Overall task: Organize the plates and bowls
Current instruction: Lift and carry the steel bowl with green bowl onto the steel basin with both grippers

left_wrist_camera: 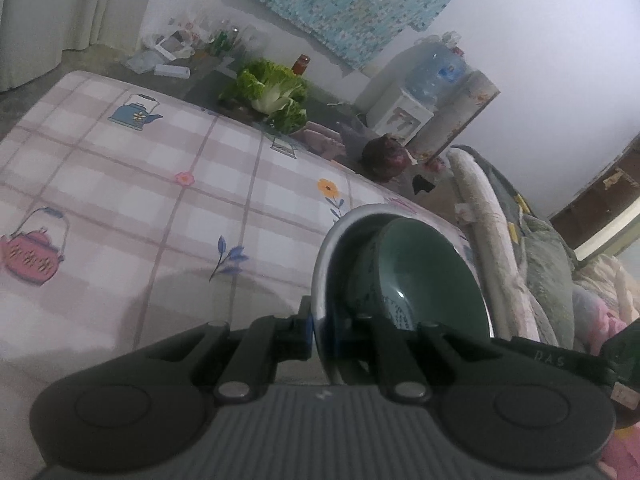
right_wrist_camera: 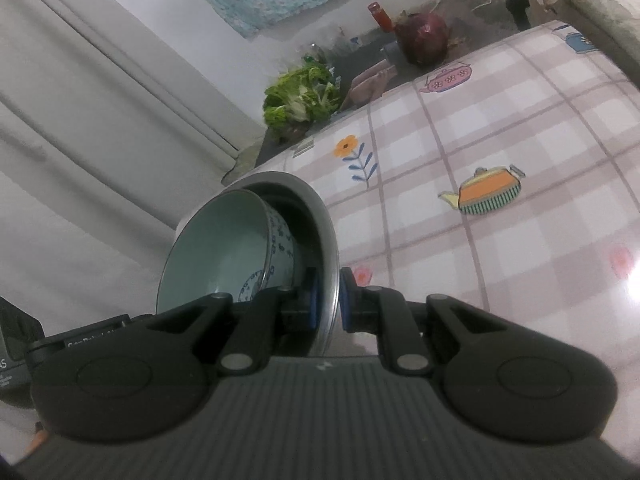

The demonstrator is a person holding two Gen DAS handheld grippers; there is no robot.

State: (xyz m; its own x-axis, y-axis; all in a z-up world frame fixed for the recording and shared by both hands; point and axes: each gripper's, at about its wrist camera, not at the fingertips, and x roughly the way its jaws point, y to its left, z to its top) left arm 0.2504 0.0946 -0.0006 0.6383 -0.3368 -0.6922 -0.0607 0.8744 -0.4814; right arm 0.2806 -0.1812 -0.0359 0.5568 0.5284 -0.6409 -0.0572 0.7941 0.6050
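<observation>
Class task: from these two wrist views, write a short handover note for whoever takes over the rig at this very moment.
Left gripper: shut on the rim of the metal basin.
Right gripper: shut on the opposite rim of the same basin.
Things: a green bowl with blue pattern sits loose and tilted inside the basin, which is held over the checked tablecloth. No other dishes in view.
Done: bowl nested in basin, both gripped.
Left: carry it level so the bowl does not slide, set it down, release both sides.

Table (left_wrist_camera: 120, 184) with checked teapot-print cloth (right_wrist_camera: 500, 240) on it.
</observation>
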